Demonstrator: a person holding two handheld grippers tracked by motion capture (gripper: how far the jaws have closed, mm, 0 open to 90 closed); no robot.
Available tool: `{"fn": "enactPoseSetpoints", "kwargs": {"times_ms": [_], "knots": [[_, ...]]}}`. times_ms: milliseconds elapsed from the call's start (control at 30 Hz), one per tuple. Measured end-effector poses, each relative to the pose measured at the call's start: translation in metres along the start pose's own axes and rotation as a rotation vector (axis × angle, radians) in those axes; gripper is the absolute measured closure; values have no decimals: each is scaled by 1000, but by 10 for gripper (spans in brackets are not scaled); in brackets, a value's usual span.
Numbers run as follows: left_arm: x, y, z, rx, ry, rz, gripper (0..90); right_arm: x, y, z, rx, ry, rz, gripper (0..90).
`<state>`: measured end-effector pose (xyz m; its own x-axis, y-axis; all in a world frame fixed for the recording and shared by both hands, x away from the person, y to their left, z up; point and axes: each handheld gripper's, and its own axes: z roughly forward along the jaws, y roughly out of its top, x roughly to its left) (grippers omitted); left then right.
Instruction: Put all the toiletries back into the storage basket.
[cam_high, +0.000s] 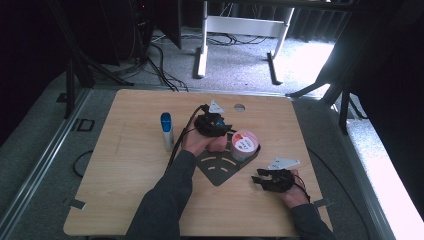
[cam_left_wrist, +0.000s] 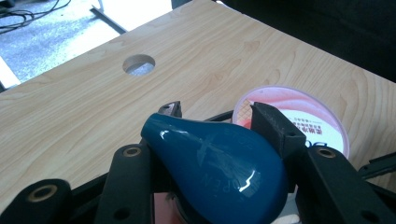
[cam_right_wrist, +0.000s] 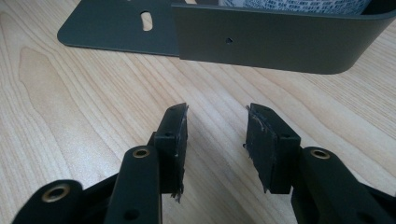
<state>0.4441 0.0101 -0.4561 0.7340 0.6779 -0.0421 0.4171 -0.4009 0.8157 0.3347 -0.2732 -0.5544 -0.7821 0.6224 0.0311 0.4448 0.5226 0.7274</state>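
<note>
thing: blue teardrop lid (cam_left_wrist: 215, 163), smooth, glossy, likely slippery, light and stiff | place: just above pink tub (cam_high: 244, 145) | left gripper (cam_high: 220, 131): fingers pinching lid's wide sides | right gripper (cam_high: 261, 178): fingers spread, empty, near tub on counter (cam_high: 130, 165)

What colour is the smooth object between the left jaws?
Glossy teal blue, clearest in the left gripper view.

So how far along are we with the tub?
Done: the tub sits in the dark bracket, lid on. In hand: the left claw grips a blue teardrop piece right beside the tub. The right claw is open and empty, low by the bracket. Left: working on the lid, probably; nothing looks started.
</note>
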Motion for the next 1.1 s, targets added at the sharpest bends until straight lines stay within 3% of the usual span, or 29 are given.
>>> {"fn": "enactPoseSetpoints", "kwargs": {"times_ms": [1100], "knots": [[1,10,17,-5,-7,-28,548,0,1,1,-2,0,1,580]]}}
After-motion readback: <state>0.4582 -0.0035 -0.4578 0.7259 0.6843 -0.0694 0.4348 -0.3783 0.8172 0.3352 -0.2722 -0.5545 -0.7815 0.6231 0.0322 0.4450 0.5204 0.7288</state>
